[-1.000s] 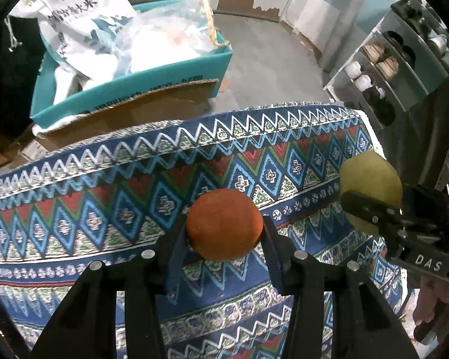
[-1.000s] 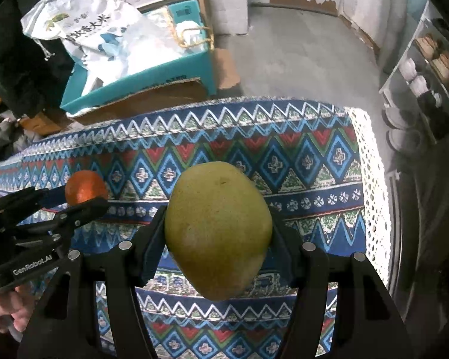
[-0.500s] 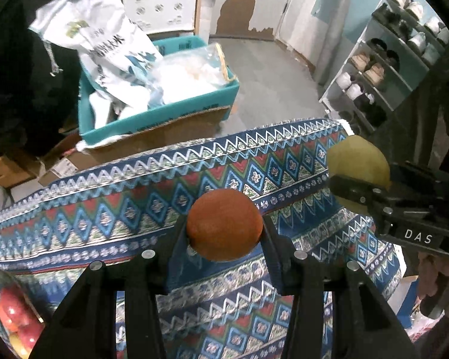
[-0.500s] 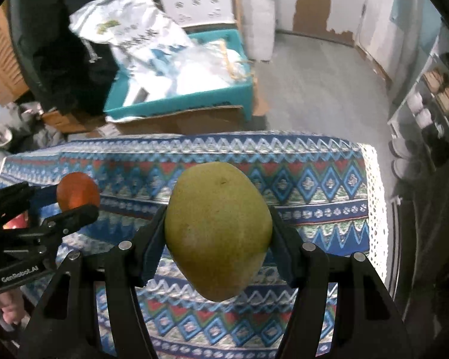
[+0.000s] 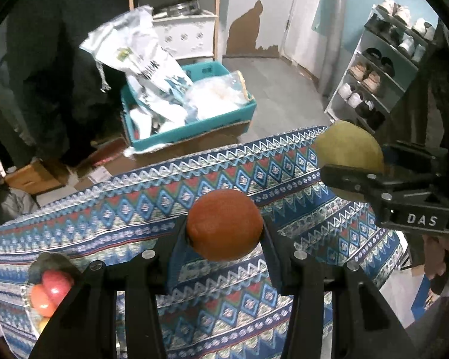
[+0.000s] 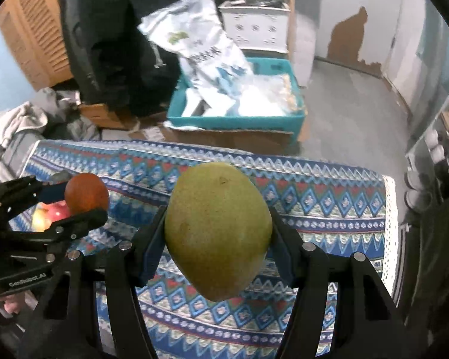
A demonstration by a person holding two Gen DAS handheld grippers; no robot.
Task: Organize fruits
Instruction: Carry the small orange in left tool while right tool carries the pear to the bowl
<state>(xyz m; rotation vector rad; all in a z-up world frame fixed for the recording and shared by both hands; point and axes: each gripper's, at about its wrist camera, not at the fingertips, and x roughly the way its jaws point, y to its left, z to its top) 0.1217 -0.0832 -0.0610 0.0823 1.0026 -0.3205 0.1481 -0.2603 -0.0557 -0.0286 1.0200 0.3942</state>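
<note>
My left gripper [image 5: 224, 233] is shut on an orange [image 5: 224, 224], held in the air above the patterned tablecloth [image 5: 134, 218]. My right gripper [image 6: 218, 236] is shut on a large yellow-green mango [image 6: 218, 227], also lifted above the cloth. In the left wrist view the mango [image 5: 348, 149] and right gripper [image 5: 359, 176] show at the right. In the right wrist view the orange [image 6: 86, 193] and left gripper [image 6: 74, 206] show at the left. A bowl of red and yellow fruit [image 5: 49, 293] sits at the table's left edge, partly hidden behind the left gripper [image 6: 49, 214].
Beyond the table's far edge stands a teal crate [image 5: 194, 119] on cardboard, filled with white bags. A shoe rack [image 5: 383, 68] stands at the right. Dark clothing [image 6: 110, 30] hangs at the back left, crumpled cloth [image 6: 18, 125] lies on the floor. A hand [image 5: 440, 254] holds the right gripper.
Both grippers have risen and pulled back with their fruits; more floor and room shows beyond the table. The fruit bowl has come into view at the left.
</note>
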